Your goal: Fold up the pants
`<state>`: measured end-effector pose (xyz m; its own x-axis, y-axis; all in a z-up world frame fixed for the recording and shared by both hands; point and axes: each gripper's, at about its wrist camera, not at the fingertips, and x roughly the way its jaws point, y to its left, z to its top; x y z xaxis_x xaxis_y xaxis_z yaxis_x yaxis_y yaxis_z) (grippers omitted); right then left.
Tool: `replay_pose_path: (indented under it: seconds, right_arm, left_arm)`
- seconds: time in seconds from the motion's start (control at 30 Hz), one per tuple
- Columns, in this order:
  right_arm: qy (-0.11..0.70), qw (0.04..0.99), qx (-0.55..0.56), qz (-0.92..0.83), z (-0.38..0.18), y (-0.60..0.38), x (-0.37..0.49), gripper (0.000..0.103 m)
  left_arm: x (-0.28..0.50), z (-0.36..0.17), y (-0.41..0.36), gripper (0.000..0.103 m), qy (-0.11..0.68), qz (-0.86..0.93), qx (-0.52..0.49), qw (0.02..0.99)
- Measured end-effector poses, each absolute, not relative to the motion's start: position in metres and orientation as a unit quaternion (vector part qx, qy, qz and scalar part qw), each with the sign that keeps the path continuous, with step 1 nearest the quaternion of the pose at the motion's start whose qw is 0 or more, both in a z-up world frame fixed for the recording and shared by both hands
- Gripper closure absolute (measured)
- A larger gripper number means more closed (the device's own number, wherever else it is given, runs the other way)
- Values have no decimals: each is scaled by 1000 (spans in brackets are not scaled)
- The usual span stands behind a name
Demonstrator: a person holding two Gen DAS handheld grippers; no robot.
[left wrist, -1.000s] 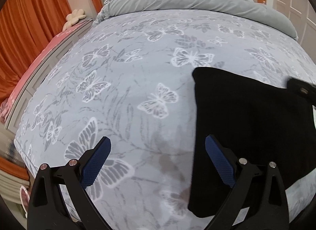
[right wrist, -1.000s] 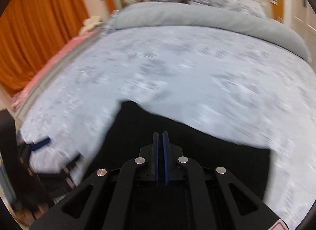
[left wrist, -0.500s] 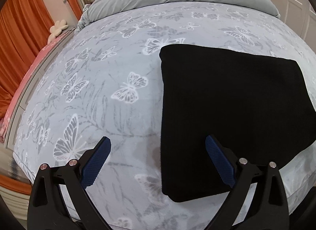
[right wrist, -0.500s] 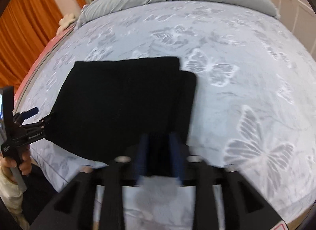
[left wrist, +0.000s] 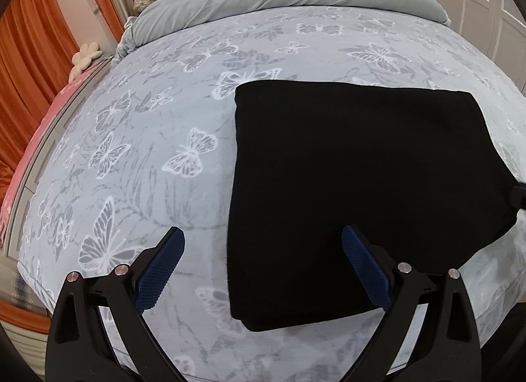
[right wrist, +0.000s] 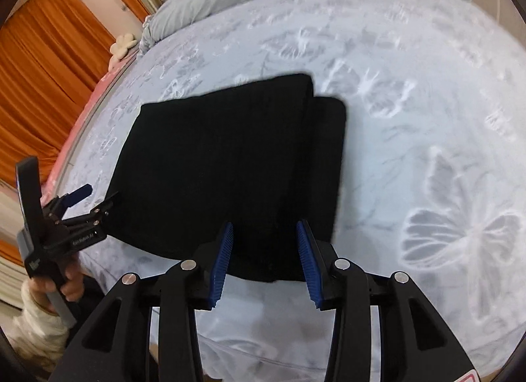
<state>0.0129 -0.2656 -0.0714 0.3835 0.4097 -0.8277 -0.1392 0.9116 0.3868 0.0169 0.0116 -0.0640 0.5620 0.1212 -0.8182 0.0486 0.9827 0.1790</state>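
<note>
One black pants (left wrist: 358, 185) | folded flat rectangle | lower layer offset

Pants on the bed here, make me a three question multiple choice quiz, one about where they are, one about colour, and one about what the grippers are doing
1. Where do the folded pants lie?
A. On the butterfly-print bedspread, near its front edge
B. On the grey duvet at the headboard
C. On the floor

2. What colour are the pants?
A. Grey
B. Orange
C. Black

3. How do the left gripper and right gripper stand?
A. Both clamped on the cloth
B. Both open, gripping nothing
C. One open, one shut on the pants

Answers:
1. A, the pants rest flat on the printed cover close to the bed's near edge.
2. C, the cloth is plain black in both views.
3. B, each pair of blue pads stands apart with no cloth pinched between.
</note>
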Motion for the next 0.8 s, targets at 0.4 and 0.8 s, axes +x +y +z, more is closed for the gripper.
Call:
replay_pose_path:
  seconds: [0.4,0.8]
  right_arm:
    - [522,841,69,128,-71,-259,5,84]
    - [467,871,99,119,-42,-262,35,57]
  left_arm:
    - [18,-64,13,8,472,19,82,878]
    - [20,-68,13,8,479,22,77,874]
